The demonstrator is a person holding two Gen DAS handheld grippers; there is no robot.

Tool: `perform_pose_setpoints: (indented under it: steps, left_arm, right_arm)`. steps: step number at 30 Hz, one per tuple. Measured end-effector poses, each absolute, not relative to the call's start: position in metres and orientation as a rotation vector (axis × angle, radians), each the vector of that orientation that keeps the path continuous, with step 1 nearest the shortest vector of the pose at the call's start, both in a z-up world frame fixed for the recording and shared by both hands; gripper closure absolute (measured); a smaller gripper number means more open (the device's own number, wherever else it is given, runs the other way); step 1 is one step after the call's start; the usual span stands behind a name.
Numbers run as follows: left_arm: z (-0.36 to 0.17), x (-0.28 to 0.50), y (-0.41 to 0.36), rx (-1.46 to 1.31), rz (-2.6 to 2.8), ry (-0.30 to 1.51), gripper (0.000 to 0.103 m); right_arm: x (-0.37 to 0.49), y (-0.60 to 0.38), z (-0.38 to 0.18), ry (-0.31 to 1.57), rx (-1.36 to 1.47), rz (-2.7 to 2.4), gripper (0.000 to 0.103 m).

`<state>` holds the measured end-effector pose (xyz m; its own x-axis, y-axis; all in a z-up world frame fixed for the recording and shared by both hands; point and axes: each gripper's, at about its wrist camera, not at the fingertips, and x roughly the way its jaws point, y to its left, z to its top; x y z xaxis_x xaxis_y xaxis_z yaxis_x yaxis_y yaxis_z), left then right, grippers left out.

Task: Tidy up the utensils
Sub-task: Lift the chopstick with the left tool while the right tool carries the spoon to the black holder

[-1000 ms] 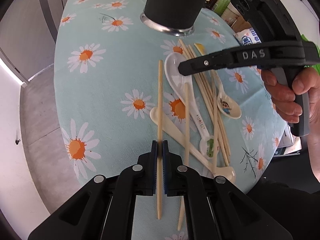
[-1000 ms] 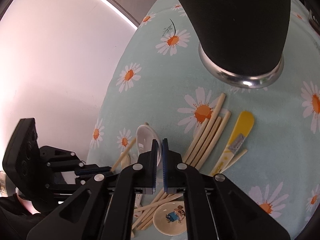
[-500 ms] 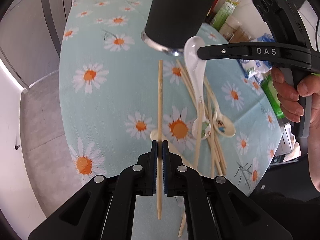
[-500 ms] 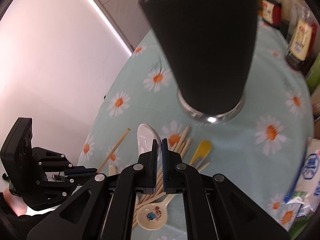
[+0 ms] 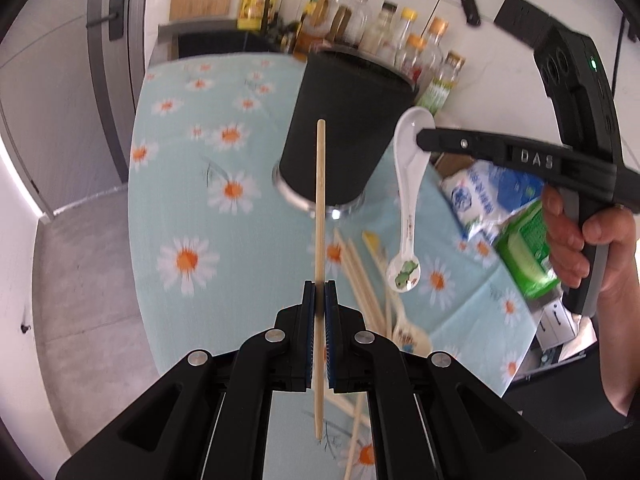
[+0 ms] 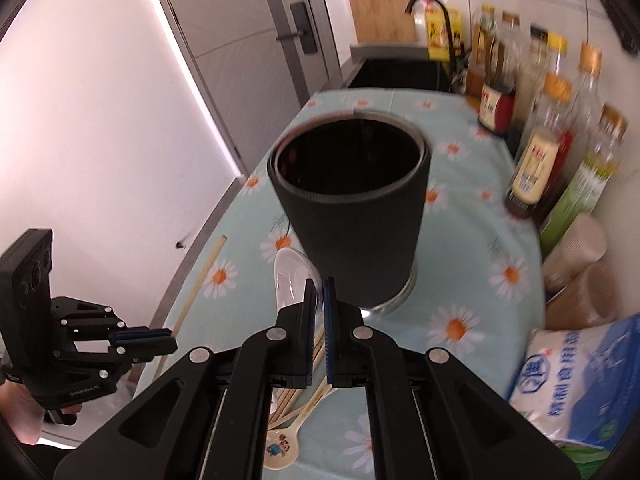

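My left gripper (image 5: 319, 292) is shut on a single wooden chopstick (image 5: 320, 208), held above the table and pointing at the black utensil holder (image 5: 344, 136). My right gripper (image 6: 319, 288) is shut on the bowl of a white ceramic spoon (image 6: 290, 276); in the left wrist view the spoon (image 5: 408, 196) hangs handle-down beside the holder. The holder's open mouth (image 6: 348, 156) shows in the right wrist view. Several chopsticks (image 5: 360, 276) and a cartoon spoon (image 6: 280, 450) lie on the daisy tablecloth (image 5: 192, 208).
Bottles (image 6: 540, 152) line the far right edge of the table. A white and blue bag (image 6: 580, 384) and a green packet (image 5: 524, 244) lie at the right. A yellow utensil (image 5: 372, 240) lies by the chopsticks. The table's left edge drops to the floor (image 5: 88, 280).
Both grippers have risen well above the table with their loads. The spoon has left the pile and now hangs near the holder's rim. The chopstick has lifted toward the holder.
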<state>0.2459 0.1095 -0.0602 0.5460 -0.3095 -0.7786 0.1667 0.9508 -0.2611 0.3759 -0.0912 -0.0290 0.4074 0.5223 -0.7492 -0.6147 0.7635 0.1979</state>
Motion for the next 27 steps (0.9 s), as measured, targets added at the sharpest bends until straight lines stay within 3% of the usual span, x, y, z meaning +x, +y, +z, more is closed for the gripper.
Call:
perform_pose_setpoints:
  steps: [27]
  left_arm:
    - [0.03, 0.304, 0.111, -0.241, -0.384, 0.54, 0.1]
  right_arm:
    - [0.408, -0.106, 0.076, 0.638, -0.08, 0.635, 0.098]
